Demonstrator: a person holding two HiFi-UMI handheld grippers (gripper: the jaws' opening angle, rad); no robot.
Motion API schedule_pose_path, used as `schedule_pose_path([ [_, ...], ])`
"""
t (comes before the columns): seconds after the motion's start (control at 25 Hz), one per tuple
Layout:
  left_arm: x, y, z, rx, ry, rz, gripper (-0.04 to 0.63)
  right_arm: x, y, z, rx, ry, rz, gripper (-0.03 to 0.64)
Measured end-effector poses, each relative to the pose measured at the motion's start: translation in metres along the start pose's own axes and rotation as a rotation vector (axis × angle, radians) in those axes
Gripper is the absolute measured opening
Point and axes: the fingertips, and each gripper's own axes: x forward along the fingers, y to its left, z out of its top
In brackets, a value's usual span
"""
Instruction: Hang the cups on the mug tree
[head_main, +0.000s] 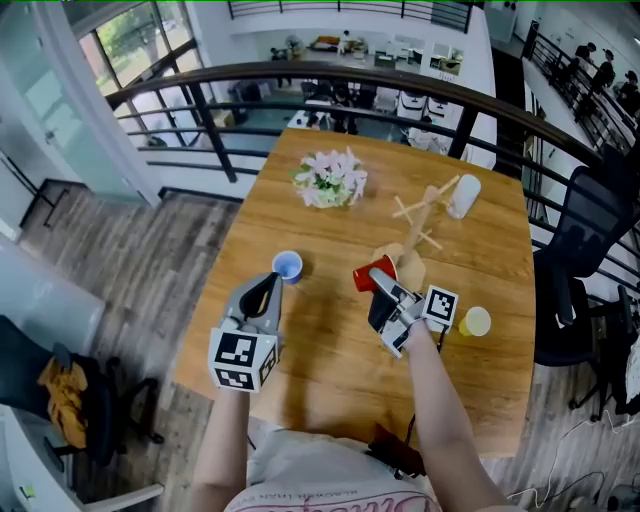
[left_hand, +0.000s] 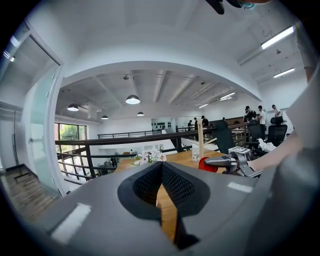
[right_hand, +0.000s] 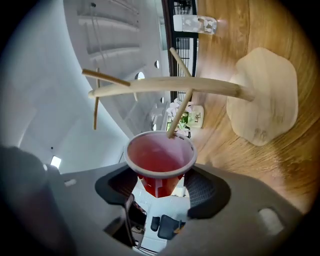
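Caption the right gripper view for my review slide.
Right gripper grips a red cup, its open mouth at a peg of the wooden mug tree.

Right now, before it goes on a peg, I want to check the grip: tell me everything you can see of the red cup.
The red cup is small and tapered, plastic by its look, with a paler rolled rim and an empty inside. The right gripper clamps its lower body between both pads and holds it above the wooden table, mouth facing the mug tree. The tip of one peg meets the rim; whether they touch is unclear. No handle shows.
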Motion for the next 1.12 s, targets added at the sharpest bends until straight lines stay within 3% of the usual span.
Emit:
schedule_pose_path([
  [0.32, 0.005, 0.006, -0.005, 0.005, 0.020, 0.022, 0.011, 0.001, -0.020, 0.025, 0.127, -0.124, 0.009, 0.284],
  [0.72, 0.009, -0.001, -0.011, 0.016, 0.037, 0.015, 0.011, -0.013, -0.040, 0.048, 0.187, -0.258, -0.066, 0.287],
  [1.04, 0.004, -0.004, -0.012, 0.023, 0.038, 0.013, 0.011, -0.023, -0.042, 0.061, 0.155, -0.348, -0.137, 0.299],
  [1.12, 0.001, -0.005, -0.013, 0.021, 0.039, 0.014, 0.011, -0.027, -0.044, 0.062, 0.127, -0.353, -0.167, 0.355],
])
